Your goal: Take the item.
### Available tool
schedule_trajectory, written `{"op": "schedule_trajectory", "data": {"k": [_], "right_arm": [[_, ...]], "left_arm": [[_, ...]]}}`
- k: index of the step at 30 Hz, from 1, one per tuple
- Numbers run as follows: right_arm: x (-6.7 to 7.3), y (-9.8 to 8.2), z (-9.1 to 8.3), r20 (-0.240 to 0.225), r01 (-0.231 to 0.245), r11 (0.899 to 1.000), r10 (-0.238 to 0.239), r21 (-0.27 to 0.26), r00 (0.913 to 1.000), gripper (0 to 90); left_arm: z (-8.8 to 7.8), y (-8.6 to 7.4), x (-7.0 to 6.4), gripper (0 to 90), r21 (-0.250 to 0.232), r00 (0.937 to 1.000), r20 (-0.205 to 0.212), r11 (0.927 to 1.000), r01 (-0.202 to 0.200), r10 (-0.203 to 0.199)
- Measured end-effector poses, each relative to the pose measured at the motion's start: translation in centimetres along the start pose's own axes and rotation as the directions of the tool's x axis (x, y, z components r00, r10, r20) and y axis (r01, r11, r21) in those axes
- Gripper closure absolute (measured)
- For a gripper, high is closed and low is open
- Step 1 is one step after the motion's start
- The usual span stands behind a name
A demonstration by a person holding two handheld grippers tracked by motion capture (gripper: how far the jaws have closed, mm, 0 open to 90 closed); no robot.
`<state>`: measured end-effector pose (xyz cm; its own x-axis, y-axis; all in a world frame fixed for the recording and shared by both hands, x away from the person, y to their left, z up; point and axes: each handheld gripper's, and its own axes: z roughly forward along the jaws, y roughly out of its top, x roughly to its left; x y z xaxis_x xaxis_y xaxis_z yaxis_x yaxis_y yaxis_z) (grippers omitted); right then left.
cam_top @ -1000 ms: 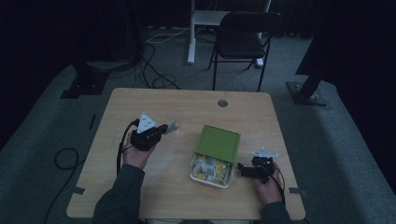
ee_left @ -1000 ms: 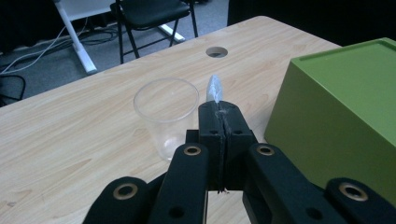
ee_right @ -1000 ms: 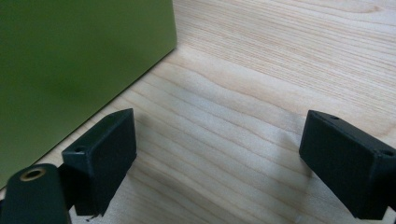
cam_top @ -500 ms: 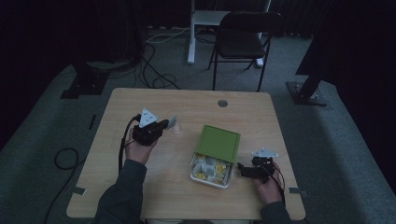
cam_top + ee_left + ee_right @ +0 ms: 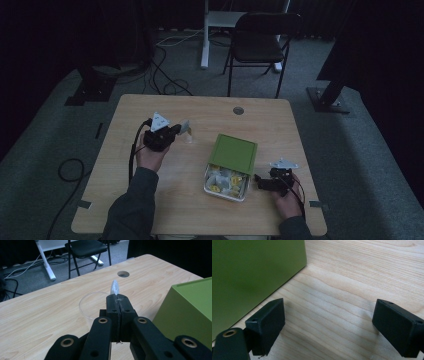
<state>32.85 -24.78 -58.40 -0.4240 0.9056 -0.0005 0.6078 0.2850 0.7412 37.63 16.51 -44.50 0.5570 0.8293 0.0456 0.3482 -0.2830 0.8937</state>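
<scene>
Two grippers, one box, one cup, one small packet in play. Left gripper (image 5: 176,131) pinched tight on a thin pale packet (image 5: 114,287), just its tip poking past the closed jaws, held over a clear plastic cup (image 5: 93,305) left of centre on the table (image 5: 210,107). Cup faint and half covered by the jaws in the left gripper view. Right gripper (image 5: 259,183) spread wide with nothing between, resting near the right edge, just beside the green box (image 5: 231,167). Box open, lid (image 5: 233,153) raised toward the far side, small yellow and white pieces inside too dim to count. One chair (image 5: 260,42) beyond the far edge, top cut off.
</scene>
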Motion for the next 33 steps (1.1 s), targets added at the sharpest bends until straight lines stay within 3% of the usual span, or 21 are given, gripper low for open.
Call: {"op": "schedule_trajectory", "data": {"k": [27, 32, 33], "right_arm": [[0.0, 0.0, 0.0, 0.0, 0.0, 1.0, 0.0, 0.0, 1.0, 10.6], [0.0, 0.0, 0.0, 0.0, 0.0, 1.0, 0.0, 0.0, 1.0, 10.6], [0.0, 0.0, 0.0, 0.0, 0.0, 1.0, 0.0, 0.0, 1.0, 10.6]], "left_arm": [[2.7, 0.4, 1.7, 89.8, 0.037, 0.999, -0.037, 0.999, 0.025, -0.024], [3.6, 0.1, 2.1, 86.9, 0.055, 0.9987, -0.035, 0.9977, 0.039, -0.037], [4.0, -0.1, 2.2, 86.9, 0.057, 0.998, -0.029, 0.9967, 0.058, -0.056]]}}
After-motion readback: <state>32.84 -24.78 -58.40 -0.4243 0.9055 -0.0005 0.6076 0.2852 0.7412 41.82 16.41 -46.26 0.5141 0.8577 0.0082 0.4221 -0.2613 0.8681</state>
